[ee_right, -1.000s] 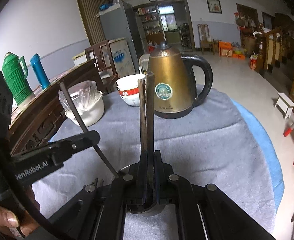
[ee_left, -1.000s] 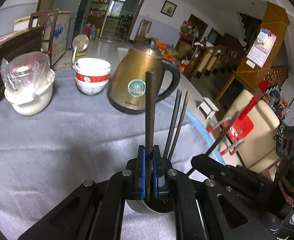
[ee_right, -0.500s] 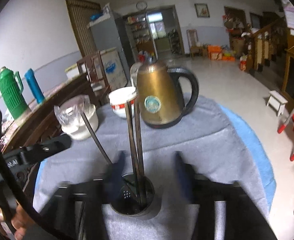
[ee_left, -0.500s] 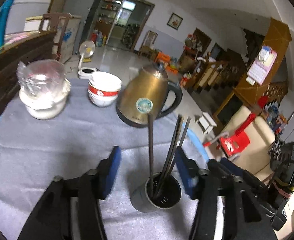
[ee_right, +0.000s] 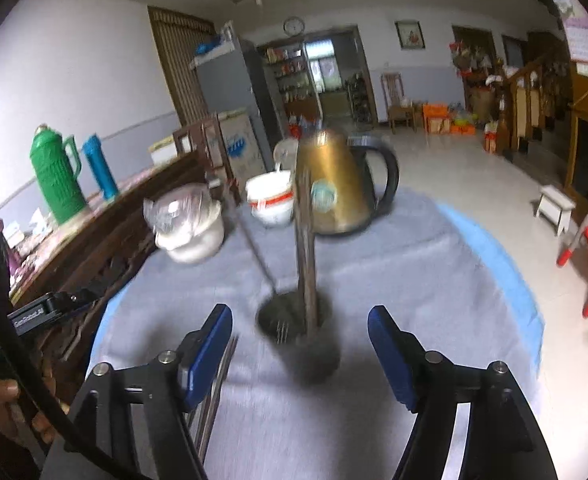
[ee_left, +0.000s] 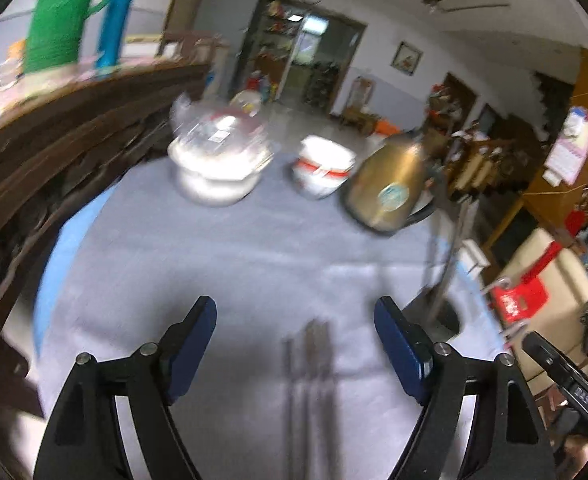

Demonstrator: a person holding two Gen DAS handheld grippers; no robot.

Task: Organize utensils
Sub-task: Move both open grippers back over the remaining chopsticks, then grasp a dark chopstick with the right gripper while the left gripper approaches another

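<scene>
A dark metal utensil holder (ee_right: 300,336) stands on the grey tablecloth just ahead of my right gripper (ee_right: 300,346). Dark chopsticks (ee_right: 306,256) stand upright in it, one leaning left. The holder also shows at the right in the left wrist view (ee_left: 434,312). Several more chopsticks (ee_left: 308,384) lie flat on the cloth between the fingers of my left gripper (ee_left: 296,344); they show by the right gripper's left finger too (ee_right: 217,384). Both grippers are open and empty.
A gold kettle (ee_right: 336,184), a stack of red-and-white bowls (ee_right: 271,198) and a plastic-covered white pot (ee_right: 189,228) stand at the far side of the table (ee_right: 434,280). A dark wooden cabinet (ee_right: 93,240) with green and blue flasks flanks the left.
Both grippers opened and let go of the chopsticks into the holder, then drew back. The left gripper swung left over the loose chopsticks on the cloth.
</scene>
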